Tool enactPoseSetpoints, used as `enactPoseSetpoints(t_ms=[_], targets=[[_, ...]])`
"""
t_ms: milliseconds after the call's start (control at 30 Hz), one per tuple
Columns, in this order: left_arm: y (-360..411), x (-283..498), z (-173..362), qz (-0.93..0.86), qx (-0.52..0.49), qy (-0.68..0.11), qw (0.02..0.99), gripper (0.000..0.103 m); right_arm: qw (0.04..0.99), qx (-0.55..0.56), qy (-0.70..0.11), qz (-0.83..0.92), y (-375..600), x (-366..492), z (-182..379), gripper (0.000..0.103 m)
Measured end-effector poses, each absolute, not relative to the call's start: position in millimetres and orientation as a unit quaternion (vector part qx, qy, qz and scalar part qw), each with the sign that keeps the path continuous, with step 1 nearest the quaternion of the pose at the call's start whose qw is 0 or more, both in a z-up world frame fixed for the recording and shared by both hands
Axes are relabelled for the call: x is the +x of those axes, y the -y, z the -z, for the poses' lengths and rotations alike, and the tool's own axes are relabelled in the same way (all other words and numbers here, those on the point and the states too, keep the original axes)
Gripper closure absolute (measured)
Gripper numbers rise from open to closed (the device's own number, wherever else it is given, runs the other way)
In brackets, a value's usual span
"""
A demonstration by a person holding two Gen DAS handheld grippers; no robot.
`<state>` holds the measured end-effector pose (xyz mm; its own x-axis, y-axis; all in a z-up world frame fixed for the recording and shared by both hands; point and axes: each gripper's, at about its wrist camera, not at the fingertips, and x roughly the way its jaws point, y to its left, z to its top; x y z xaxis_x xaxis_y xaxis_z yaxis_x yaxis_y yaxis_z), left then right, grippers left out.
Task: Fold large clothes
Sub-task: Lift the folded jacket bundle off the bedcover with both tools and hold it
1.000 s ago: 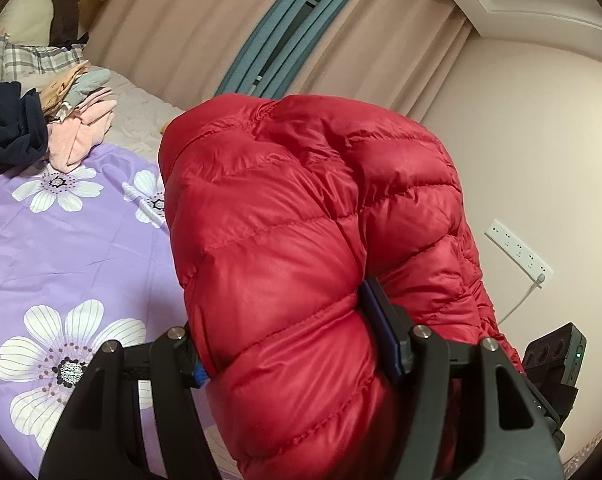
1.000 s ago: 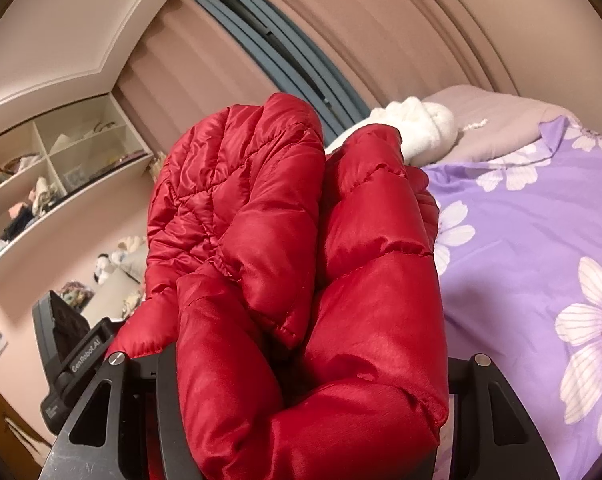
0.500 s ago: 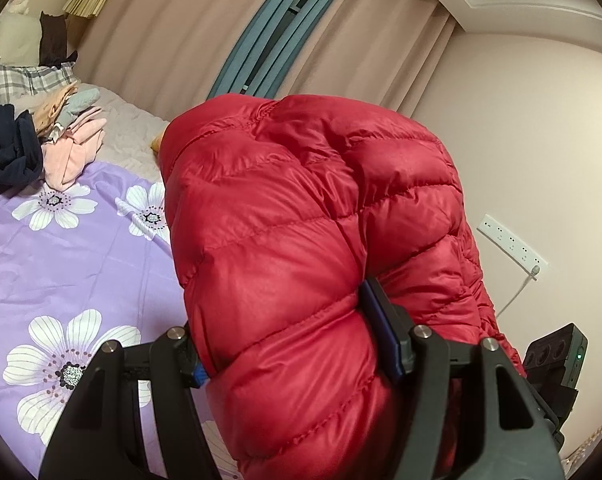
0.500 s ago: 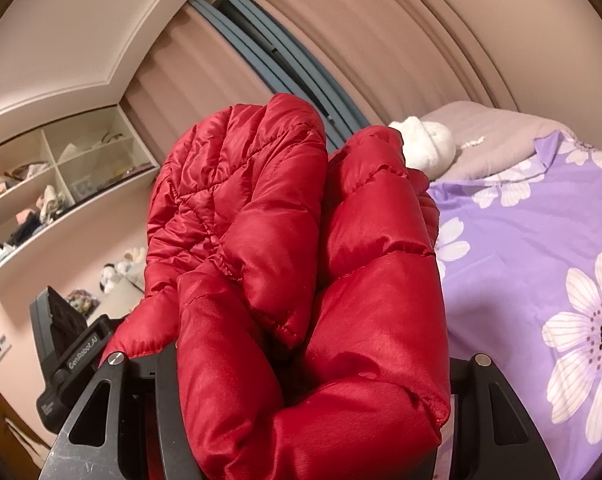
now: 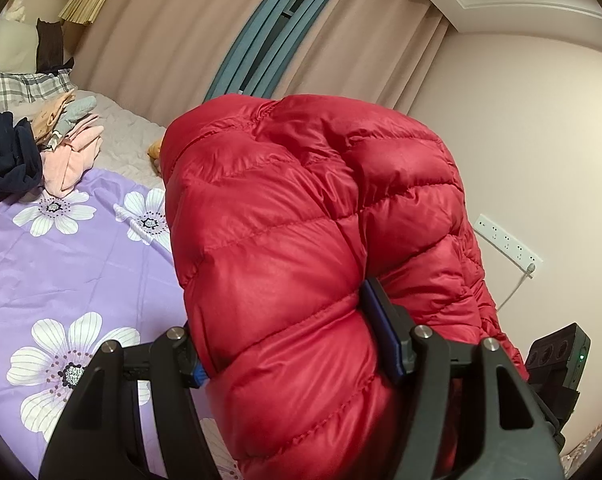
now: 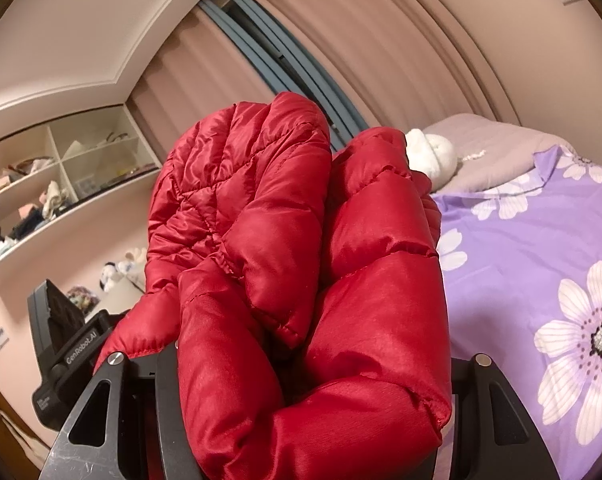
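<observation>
Both the left gripper point(image 5: 289, 344) and the right gripper point(image 6: 301, 364) have their fingers clamped on thick bunches of the red puffer jacket point(image 5: 309, 248), raised above the purple floral bed point(image 5: 61, 264).

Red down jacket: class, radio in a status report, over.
Left gripper and right gripper shut on red down jacket. Held above floral bedsheet. Nothing obstructing.

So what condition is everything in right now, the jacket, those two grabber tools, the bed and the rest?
Red jacket: bunched up, held in the air, not yet folded.
Left gripper: shut on the jacket.
Right gripper: shut on the jacket.
Bed cover: spread flat.
Clothes pile: heaped, unfolded.
Curtains: drawn, with a gap.
Wall socket: one plug in.
Shelves: open, cluttered.
</observation>
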<state>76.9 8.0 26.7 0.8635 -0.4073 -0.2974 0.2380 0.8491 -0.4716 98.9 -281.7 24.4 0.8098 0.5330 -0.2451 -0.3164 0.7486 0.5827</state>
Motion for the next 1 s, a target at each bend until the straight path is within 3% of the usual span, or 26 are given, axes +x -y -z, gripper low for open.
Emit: enactPoseSetpoints(t_ms=[1000], targets=[[-33,116,-7,0.153,-0.23,-0.215,0.937,0.039,0.911,0.258,-0.225,-0.23,249,126,-15,0.043]])
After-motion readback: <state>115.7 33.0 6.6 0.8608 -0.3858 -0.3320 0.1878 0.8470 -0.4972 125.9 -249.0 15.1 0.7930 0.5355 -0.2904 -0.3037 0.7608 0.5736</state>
